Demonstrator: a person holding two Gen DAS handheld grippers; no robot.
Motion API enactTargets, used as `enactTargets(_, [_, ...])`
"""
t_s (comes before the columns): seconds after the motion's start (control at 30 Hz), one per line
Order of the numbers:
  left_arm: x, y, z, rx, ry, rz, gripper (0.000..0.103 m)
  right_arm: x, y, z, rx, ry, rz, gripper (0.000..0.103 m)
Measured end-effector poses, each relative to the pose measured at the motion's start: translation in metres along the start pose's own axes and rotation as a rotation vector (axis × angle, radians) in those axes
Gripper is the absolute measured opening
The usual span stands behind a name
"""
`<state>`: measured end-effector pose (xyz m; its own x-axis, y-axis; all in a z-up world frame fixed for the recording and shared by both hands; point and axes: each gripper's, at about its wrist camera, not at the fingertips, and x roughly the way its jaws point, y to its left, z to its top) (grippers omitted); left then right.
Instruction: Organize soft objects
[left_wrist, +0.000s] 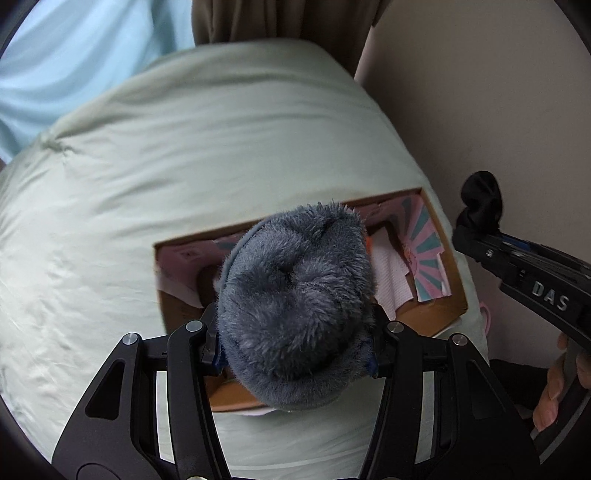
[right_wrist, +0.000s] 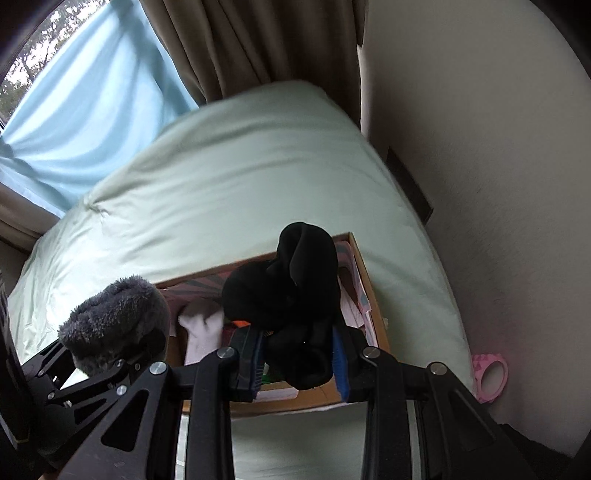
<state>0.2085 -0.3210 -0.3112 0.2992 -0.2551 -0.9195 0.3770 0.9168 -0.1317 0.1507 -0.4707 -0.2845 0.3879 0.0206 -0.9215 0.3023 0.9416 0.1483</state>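
Over the bed (right_wrist: 240, 177), both down-tilted grippers grip: left (left_wrist: 295, 347) clamps grey fuzzy bundle (left_wrist: 295, 295), right (right_wrist: 299, 354) black socks (right_wrist: 288, 295).

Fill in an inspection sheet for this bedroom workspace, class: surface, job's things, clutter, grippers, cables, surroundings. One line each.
Surface: pale green bedcover, wrinkled, with the box resting on it.
Job's things: cardboard box, open, holding white cloth and pink-and-teal patterned paper; grey fuzzy bundle and black sock bundle, both held above the box.
Clutter: pink roll at the bed's edge by the wall.
Grippers: left gripper shut on the grey fuzzy bundle; right gripper shut on the black sock bundle.
Cables: nothing seen.
Surroundings: blue curtain, brown curtain, plain wall beside the bed.
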Motion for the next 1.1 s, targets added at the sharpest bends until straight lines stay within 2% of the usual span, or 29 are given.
enactTargets(0.17, [0.035, -0.001, -0.004, 0.004, 0.072, -0.001, 0.049, 0.036, -0.009, 0.003, 0.022, 0.095, 0.013, 0.028])
enactTargets(0.33, [0.055, -0.006, -0.006, 0.021, 0.111, 0.006, 0.05, 0.052, -0.013, 0.007, 0.028, 0.134, 0.001, 0.028])
enactTargets(0.37, [0.056, -0.008, -0.006, 0.026, 0.111, 0.009, 0.054, 0.055, -0.016, 0.009, 0.034, 0.144, -0.002, 0.028])
enactTargets(0.4, [0.056, -0.01, -0.006, 0.029, 0.101, 0.013, 0.067, 0.058, -0.018, 0.011, 0.043, 0.154, 0.004, 0.029])
enactTargets(0.43, [0.054, -0.012, -0.007, 0.036, 0.091, 0.015, 0.091, 0.062, -0.021, 0.013, 0.062, 0.173, 0.03, 0.032])
enactTargets(0.47, [0.052, -0.015, -0.008, 0.048, 0.083, 0.027, 0.102, 0.064, -0.022, 0.016, 0.077, 0.182, 0.054, 0.049])
enactTargets(0.5, [0.05, -0.017, -0.009, 0.058, 0.07, 0.033, 0.103, 0.068, -0.027, 0.017, 0.086, 0.182, 0.067, 0.071])
enactTargets(0.53, [0.049, -0.019, -0.009, 0.069, 0.067, 0.035, 0.103, 0.067, -0.029, 0.017, 0.098, 0.173, 0.074, 0.083])
enactTargets(0.57, [0.049, -0.019, -0.01, 0.077, 0.074, 0.034, 0.103, 0.066, -0.031, 0.017, 0.108, 0.161, 0.077, 0.099])
enactTargets(0.6, [0.049, -0.019, -0.011, 0.078, 0.082, 0.038, 0.103, 0.064, -0.032, 0.017, 0.111, 0.155, 0.077, 0.102])
enactTargets(0.8, [0.034, -0.011, -0.016, 0.029, 0.085, 0.012, 0.103, 0.054, -0.034, 0.009, 0.116, 0.158, 0.07, 0.102])
enactTargets(1.0, [0.0, -0.004, -0.022, 0.023, 0.043, 0.021, 0.103, 0.031, -0.025, 0.004, 0.086, 0.131, 0.073, 0.102])
enactTargets(1.1, [-0.026, 0.002, -0.022, 0.022, 0.014, 0.021, 0.103, 0.012, -0.014, 0.002, 0.062, 0.114, 0.102, 0.102])
